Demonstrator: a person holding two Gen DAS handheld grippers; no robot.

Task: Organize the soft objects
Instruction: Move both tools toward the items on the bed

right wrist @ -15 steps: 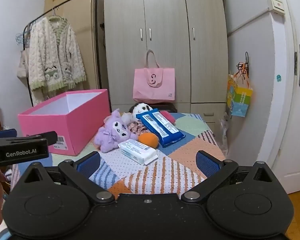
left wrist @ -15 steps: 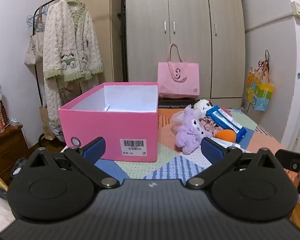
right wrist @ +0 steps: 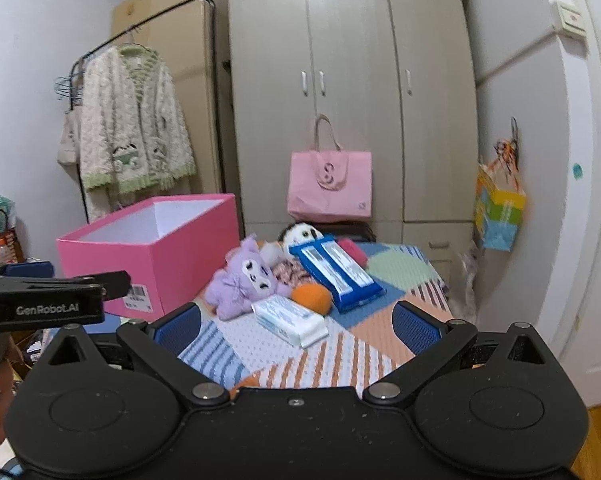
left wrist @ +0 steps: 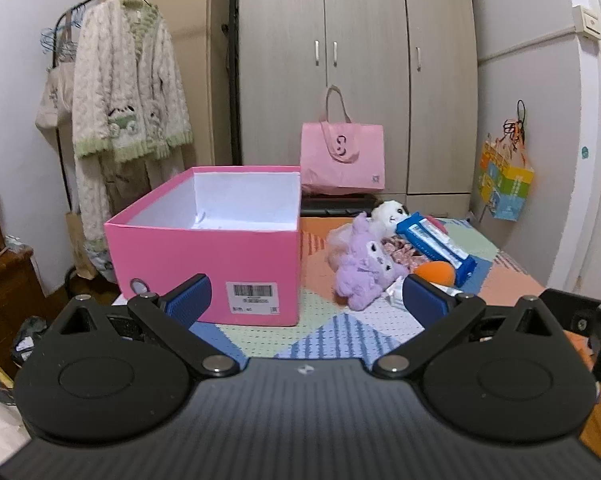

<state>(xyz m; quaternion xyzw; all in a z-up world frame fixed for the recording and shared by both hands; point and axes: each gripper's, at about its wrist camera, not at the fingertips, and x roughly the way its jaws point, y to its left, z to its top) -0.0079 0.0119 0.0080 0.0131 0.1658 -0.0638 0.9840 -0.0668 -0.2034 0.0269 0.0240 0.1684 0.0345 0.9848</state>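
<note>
An open pink box [left wrist: 204, 264] [right wrist: 160, 252] stands at the left of a patchwork-covered table [right wrist: 340, 360], white inside with nothing showing in it. To its right lies a pile: a purple plush [left wrist: 366, 270] [right wrist: 246, 276], a white plush [left wrist: 388, 212] [right wrist: 302, 234], an orange ball [left wrist: 436, 272] [right wrist: 312, 296], a blue pack [left wrist: 436, 240] [right wrist: 338, 272] and a white tissue pack [right wrist: 288, 318]. My left gripper [left wrist: 306, 298] hovers open at the table's near edge, in front of the box. My right gripper [right wrist: 296, 322] is open too, short of the tissue pack.
A pink tote bag [left wrist: 342, 158] leans on the grey wardrobe [left wrist: 356, 60] behind the table. A knitted cardigan [left wrist: 128, 92] hangs on a rack at left. A colourful bag [left wrist: 506, 184] hangs on the right wall. The left gripper's body [right wrist: 40, 300] shows at left in the right wrist view.
Both grippers have drifted slightly; the right wrist view now sits a little higher and closer to the pile. The objects on the table have not moved.
</note>
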